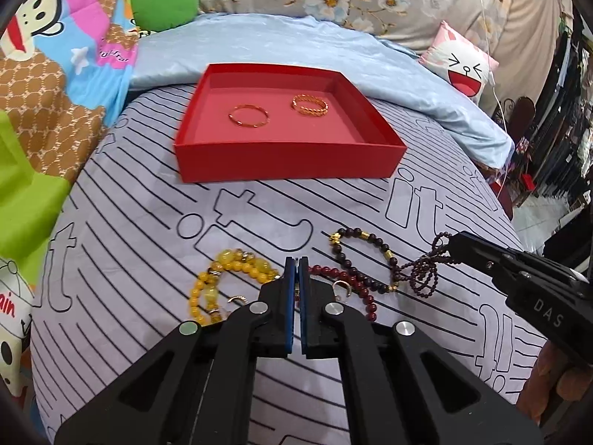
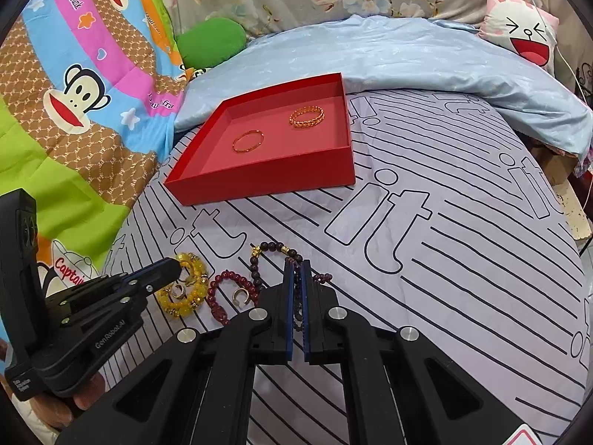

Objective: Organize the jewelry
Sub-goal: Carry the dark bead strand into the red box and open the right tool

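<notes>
Striped bedsheet (image 1: 148, 222) carries a red tray (image 1: 289, 161) at twelve o'clock; left gripper (image 1: 297, 263) closed, apparently pinching the dark-red bead bracelet (image 1: 365, 289); right gripper (image 2: 296, 267) closed on thin purple bead strand (image 1: 426, 270), nearer three o'clock; both lifts run toward twelve.

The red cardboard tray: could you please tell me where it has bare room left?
The red cardboard tray is bare along its front wall and in its right corners; the thin gold bangle and braided gold bangle fill its middle.
</notes>
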The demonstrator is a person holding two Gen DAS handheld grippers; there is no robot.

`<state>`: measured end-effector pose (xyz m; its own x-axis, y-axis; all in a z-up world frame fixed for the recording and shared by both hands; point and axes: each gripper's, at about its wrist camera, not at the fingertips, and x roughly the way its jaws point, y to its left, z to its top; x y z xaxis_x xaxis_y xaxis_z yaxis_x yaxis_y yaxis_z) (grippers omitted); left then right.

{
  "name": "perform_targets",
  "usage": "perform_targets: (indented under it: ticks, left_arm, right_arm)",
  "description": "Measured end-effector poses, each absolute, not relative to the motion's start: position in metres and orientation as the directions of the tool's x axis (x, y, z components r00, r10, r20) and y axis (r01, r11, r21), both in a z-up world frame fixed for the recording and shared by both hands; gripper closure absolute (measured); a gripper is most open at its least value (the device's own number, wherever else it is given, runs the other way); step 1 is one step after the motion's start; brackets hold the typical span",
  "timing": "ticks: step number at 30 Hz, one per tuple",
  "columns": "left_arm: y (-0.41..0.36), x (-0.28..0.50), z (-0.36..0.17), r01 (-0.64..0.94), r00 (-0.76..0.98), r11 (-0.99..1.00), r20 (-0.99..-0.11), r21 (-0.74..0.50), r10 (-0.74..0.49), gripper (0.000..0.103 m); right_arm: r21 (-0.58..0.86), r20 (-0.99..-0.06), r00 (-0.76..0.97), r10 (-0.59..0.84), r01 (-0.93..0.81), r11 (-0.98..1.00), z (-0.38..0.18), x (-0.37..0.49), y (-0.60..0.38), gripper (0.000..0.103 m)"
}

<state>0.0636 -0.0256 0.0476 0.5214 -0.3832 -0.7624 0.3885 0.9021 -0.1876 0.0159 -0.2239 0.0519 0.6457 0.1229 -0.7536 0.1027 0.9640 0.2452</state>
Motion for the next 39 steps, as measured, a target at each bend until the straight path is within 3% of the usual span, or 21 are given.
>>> perform_targets:
  ticks: [9,20,39]
  left_arm:
    - [-0.012,0.071,0.069,0.382,0.537,0.903,-0.748,-0.197,-0.390,0.101]
    - [-0.019,0.150,0.119,0.416,0.600,0.892,-0.684,-0.175,-0.414,0.101]
    - [-0.057,0.246,0.033,0.406,0.444,0.895,-0.817,-0.183,-0.368,0.100]
  right_arm:
    - [0.277,-0.727,0.669,0.155,0.079,0.958,0.077,0.022,-0.225,0.099]
    - [0.268,-0.633,0.761,0.143,0.043,0.962,0.140,0.108,-0.239,0.099]
    - [0.235,-0.791,0.595,0.143,0.079,0.969,0.051,0.219,-0.239,0.098]
